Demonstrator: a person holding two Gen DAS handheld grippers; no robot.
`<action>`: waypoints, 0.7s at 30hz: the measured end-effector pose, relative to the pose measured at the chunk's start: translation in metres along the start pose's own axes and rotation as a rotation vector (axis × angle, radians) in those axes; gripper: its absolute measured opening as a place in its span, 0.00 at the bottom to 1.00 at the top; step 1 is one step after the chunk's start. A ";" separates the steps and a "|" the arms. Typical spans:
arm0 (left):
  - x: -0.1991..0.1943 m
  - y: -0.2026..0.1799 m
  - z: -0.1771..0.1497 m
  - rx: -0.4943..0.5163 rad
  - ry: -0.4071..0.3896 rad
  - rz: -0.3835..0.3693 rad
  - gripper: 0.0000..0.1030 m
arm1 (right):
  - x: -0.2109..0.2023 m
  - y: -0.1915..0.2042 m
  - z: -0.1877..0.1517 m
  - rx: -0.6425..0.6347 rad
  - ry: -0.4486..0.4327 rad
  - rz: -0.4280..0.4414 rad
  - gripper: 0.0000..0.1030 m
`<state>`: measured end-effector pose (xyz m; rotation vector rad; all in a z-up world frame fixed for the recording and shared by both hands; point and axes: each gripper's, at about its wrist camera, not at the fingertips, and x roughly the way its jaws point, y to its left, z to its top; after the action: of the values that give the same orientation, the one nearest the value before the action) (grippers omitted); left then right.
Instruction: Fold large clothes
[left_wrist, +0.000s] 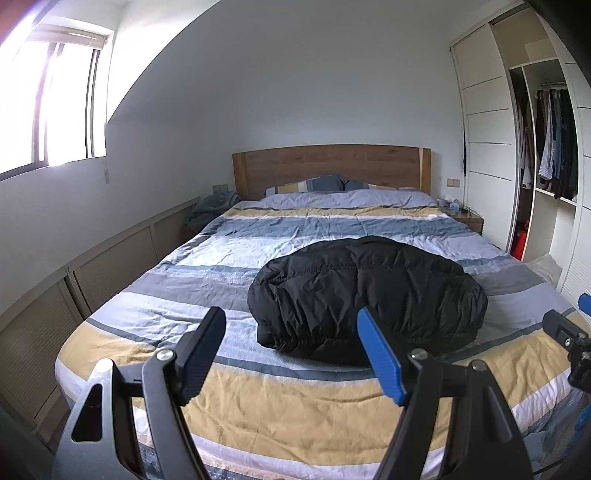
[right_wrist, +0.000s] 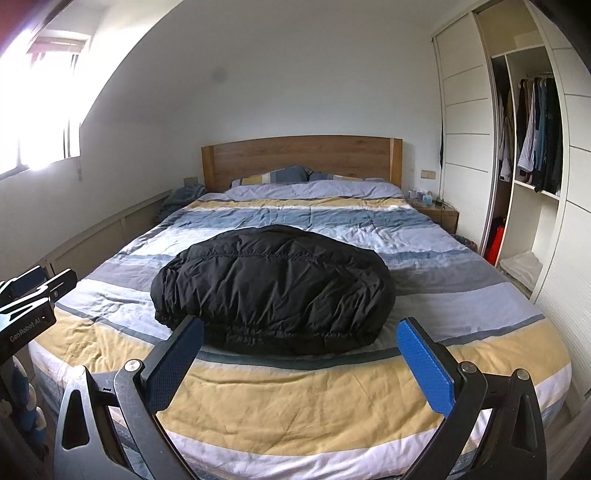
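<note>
The left gripper hung above the foot of the bed, jaws spread wide with nothing between them. The right gripper did likewise, jaws spread wide and touching nothing. One black padded jacket, folded into a rounded bundle, lay mid-bed on the striped duvet, apart from both grippers. Two pillows rested against one wooden headboard.

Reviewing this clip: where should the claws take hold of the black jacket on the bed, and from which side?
Probably the gathered elastic hem of the black jacket, from the foot of the bed: it faces both open claws and gives a firm edge.
</note>
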<state>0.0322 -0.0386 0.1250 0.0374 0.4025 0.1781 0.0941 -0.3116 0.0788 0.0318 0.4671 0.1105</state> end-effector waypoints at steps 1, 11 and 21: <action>-0.001 0.000 0.000 0.001 -0.003 -0.001 0.70 | 0.000 0.000 0.000 -0.001 0.001 0.000 1.00; -0.005 -0.003 0.002 0.007 -0.010 -0.013 0.70 | 0.002 -0.004 -0.003 0.016 0.007 -0.005 1.00; -0.001 -0.003 -0.001 0.008 0.001 -0.012 0.70 | 0.006 -0.011 -0.005 0.033 0.019 -0.016 1.00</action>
<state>0.0318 -0.0414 0.1241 0.0433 0.4046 0.1651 0.0986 -0.3220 0.0712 0.0596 0.4886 0.0870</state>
